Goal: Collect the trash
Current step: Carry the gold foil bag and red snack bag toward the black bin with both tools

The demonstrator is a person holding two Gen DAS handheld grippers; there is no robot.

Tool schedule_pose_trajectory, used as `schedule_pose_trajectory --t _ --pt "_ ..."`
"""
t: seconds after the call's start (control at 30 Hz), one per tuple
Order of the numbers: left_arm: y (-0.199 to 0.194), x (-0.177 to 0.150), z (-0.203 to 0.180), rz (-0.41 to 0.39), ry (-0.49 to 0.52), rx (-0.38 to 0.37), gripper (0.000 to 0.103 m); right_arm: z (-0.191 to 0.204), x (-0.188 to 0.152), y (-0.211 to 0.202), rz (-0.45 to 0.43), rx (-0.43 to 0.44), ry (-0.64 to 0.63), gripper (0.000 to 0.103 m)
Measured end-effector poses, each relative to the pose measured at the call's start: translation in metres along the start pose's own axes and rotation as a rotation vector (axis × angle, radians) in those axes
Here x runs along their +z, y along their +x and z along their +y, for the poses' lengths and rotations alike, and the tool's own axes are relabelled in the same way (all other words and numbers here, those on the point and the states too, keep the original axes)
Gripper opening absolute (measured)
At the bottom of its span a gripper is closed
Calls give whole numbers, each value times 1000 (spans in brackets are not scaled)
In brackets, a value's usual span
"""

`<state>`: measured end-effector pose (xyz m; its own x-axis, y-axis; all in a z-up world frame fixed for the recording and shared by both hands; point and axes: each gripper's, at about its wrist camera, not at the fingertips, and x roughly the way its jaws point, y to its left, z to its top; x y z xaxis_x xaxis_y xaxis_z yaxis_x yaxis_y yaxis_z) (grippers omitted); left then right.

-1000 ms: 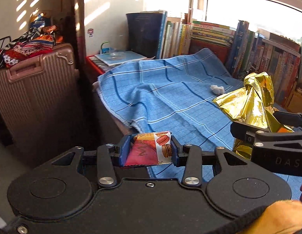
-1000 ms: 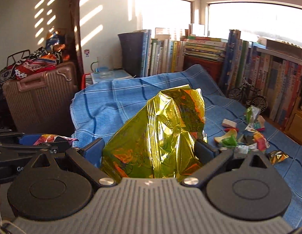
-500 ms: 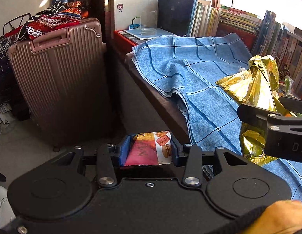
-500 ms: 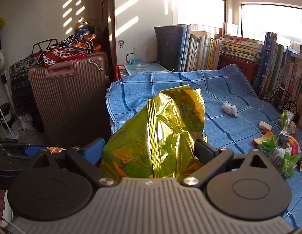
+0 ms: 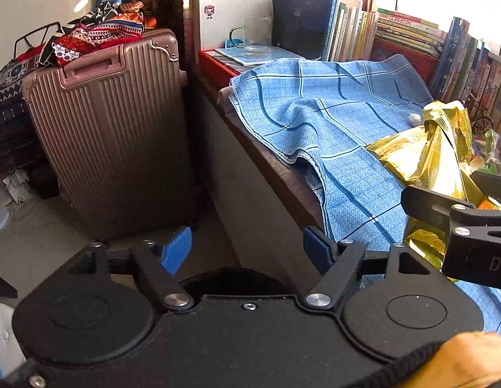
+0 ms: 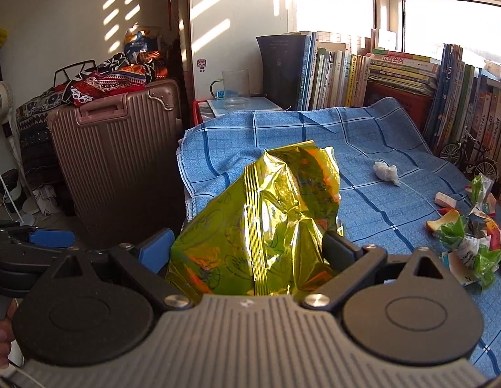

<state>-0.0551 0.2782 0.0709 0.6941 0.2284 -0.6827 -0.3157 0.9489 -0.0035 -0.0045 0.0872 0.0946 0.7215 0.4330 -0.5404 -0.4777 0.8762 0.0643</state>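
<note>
My left gripper (image 5: 247, 247) is open with nothing between its blue pads, held off the table's left edge over the floor. A dark rounded shape (image 5: 234, 283) lies just under it; I cannot tell what it is. My right gripper (image 6: 249, 249) is shut on a crumpled gold foil snack bag (image 6: 260, 226), held above the blue checked cloth (image 6: 282, 129). From the left wrist view the gold bag (image 5: 428, 148) and right gripper (image 5: 460, 220) are at the right. On the cloth lie a crumpled white tissue (image 6: 385, 172) and a pile of wrappers (image 6: 470, 239).
A pink ribbed suitcase (image 5: 111, 135) with folded clothes on top stands on the floor left of the table. Books (image 6: 396, 74) line the back and right side. A glass mug (image 5: 255, 37) sits on the back left corner. A small model bicycle (image 6: 470, 158) stands by the books.
My left gripper has opened and the pink macaron wrapper it held is gone from view. Both grippers have shifted left toward the table's edge; the right still grips the gold bag.
</note>
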Motion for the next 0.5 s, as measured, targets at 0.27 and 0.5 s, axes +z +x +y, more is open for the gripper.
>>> schedule_pose_trajectory --t 0.27,0.5 --pt "-6 -6 15 1 -52 46 77 10 -2 -3 -1 52 -34 98" --pt "-19 -17 41 0 -102 110 77 26 -6 -5 9 120 -67 98"
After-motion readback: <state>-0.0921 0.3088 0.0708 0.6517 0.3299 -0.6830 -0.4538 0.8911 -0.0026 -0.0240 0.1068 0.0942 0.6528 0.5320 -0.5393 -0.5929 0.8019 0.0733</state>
